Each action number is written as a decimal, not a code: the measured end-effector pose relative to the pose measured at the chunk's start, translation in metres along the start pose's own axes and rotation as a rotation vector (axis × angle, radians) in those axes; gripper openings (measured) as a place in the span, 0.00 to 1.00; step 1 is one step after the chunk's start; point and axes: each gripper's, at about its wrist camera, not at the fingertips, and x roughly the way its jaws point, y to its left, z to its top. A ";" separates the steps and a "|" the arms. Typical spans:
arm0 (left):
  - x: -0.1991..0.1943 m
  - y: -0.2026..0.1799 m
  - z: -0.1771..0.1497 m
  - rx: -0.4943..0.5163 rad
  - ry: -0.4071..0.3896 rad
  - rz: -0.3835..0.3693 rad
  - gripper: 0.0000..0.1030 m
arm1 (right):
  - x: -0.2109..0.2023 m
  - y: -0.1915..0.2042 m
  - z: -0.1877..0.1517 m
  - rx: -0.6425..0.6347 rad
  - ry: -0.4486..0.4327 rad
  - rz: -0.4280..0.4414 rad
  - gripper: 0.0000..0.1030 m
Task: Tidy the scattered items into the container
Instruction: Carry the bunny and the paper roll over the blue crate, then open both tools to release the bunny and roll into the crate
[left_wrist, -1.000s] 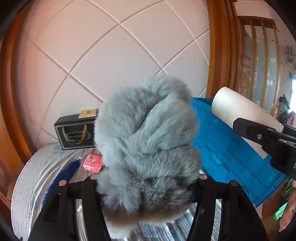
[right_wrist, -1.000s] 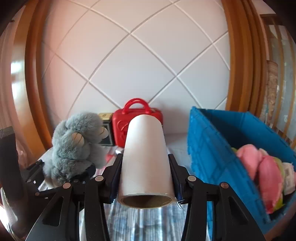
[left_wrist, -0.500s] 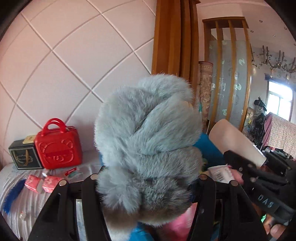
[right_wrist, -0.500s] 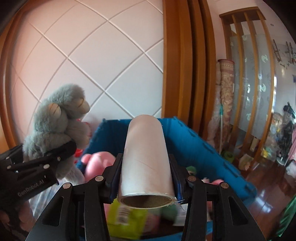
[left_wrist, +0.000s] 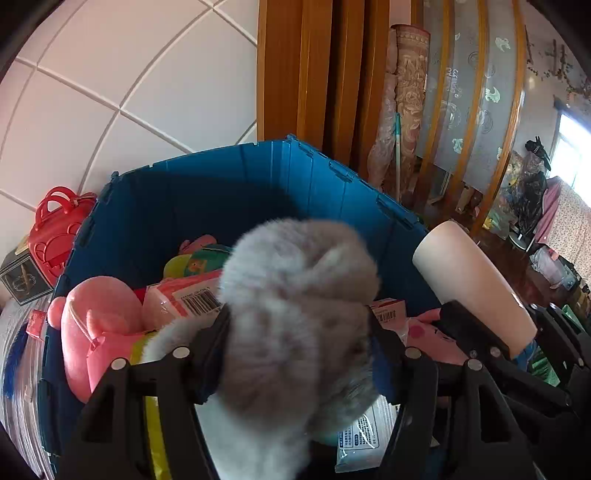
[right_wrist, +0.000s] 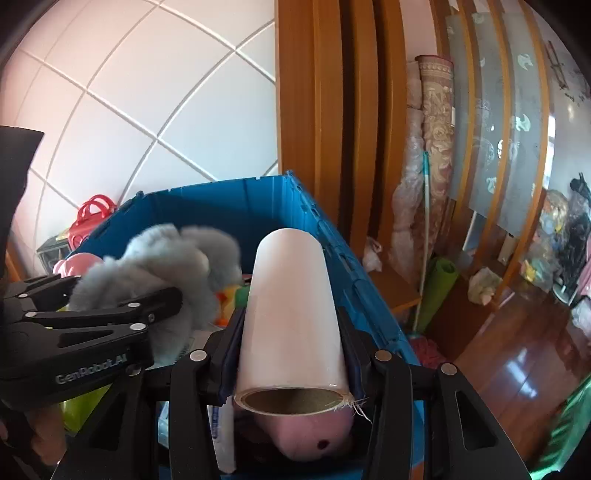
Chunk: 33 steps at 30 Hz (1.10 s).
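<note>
My left gripper (left_wrist: 297, 332) is shut on a grey plush toy (left_wrist: 295, 302) and holds it over the open blue crate (left_wrist: 221, 184). The toy and gripper also show in the right wrist view (right_wrist: 159, 269). My right gripper (right_wrist: 291, 328) is shut on a white roll with a cardboard core (right_wrist: 291, 314), held over the crate's right side (right_wrist: 325, 236); the roll shows at the right of the left wrist view (left_wrist: 472, 284). The crate holds a pink plush (left_wrist: 99, 325), packets with barcodes (left_wrist: 184, 299) and other items.
A red toy case (left_wrist: 55, 229) and a dark box (left_wrist: 22, 277) stand left of the crate by the tiled wall. Small pink packets (left_wrist: 35, 321) lie on the striped cloth. Wooden pillars, rolled mats (right_wrist: 432, 184) and the wooden floor lie to the right.
Both grippers have swung right and tilted down over the crate, each keeping its load. The crate's inside and contents now fill the lower view.
</note>
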 end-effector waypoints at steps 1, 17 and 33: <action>-0.001 -0.001 0.001 -0.003 -0.010 0.025 0.71 | 0.003 -0.002 0.001 0.002 0.003 0.009 0.44; -0.013 0.015 -0.014 -0.046 -0.018 0.113 0.76 | 0.017 0.006 0.017 -0.030 0.001 0.073 0.57; -0.076 0.025 -0.061 -0.079 -0.103 0.119 0.76 | -0.069 -0.004 -0.011 0.011 -0.085 0.072 1.00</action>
